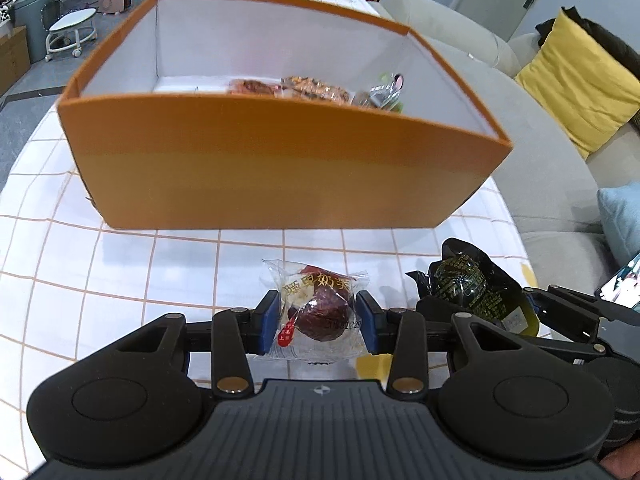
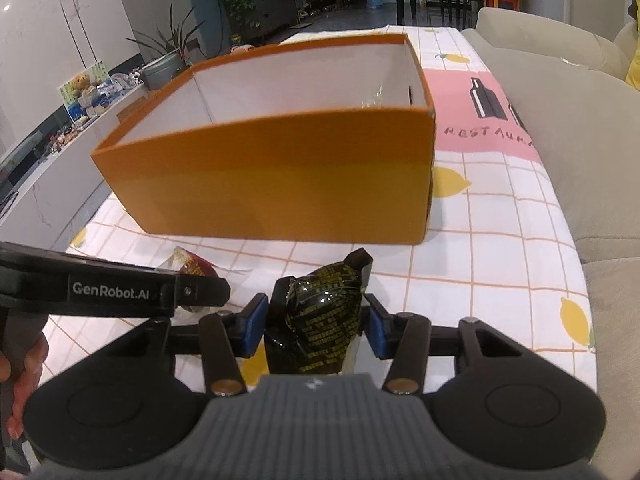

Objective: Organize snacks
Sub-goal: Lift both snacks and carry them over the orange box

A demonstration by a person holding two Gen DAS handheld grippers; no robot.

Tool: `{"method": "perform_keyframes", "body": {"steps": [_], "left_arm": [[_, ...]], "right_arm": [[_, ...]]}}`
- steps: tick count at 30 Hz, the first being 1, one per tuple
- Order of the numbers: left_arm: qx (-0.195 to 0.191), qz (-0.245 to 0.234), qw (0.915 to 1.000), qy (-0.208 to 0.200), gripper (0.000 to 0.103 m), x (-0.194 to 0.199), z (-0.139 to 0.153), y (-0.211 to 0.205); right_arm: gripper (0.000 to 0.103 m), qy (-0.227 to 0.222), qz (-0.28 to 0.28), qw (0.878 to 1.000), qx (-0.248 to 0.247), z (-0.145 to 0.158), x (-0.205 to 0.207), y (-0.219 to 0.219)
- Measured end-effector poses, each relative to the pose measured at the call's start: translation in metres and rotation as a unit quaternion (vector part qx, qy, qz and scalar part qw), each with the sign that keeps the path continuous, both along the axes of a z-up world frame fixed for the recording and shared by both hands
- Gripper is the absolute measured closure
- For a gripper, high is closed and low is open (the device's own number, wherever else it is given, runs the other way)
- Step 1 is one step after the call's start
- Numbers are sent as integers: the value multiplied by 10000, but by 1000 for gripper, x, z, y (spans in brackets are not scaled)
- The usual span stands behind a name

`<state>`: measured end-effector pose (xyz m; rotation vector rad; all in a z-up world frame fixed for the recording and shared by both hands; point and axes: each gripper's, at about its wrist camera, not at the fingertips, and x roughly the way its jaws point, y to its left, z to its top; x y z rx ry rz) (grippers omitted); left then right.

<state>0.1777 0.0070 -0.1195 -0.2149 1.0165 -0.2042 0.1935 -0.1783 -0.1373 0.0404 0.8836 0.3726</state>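
Checked cloth with lemon prints covers the tabletop, a grey sofa runs along its far side, and the orange box stands open just ahead of both my tongs. Some wrapped snacks already lie at the bottom of the box, against its far wall.

My left tongs are partly closed on a clear-wrapped date snack, blue pads pressing either side of the packet. My right tongs grip a dark foil packet with gold print; their jaws sit about halfway in, pads against the foil.

My worry is the box's near wall. Both tongs point steeply down and sit low in front of it, so if I push forward without enough height, a packet or a finger could catch the rim and shove the light box across the cloth. The clear wrapper is slick and held mainly by its loose film, so it could slide out in transit. The foil packet stands tall between the pads and may twist. My two tongs are also side by side, nearly touching, and could knock together over the opening.

Both hands are angled down and forward, the left one's frame crossing the lower left of the right wrist view, where fingers wrap its handle.
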Motion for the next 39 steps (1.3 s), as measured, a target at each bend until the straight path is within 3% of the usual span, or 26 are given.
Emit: {"method": "perform_keyframes", "body": {"steps": [15,21,25,30,39], "left_arm": [[-283,34,9946,-993,57,0,86,7],[-131,-83,9907,-1349,57,16,119,9],[-61,-181,9910,-1323,57,33,131,12],[455,-429,9899,-1273,57,63,135,8],[1020,-631,9903,-701,57,125,111,18]], "right_arm": [[55,-876,-10,9956,326,78,-21,-5],[55,-1248,-4,9914,403,110,-11,-4],[55,-1475,76,9886,302,128,4,4],[55,-1572,182,9873,106,140,32,17],[55,-1260,253,9916,-154,127,99,34]]}}
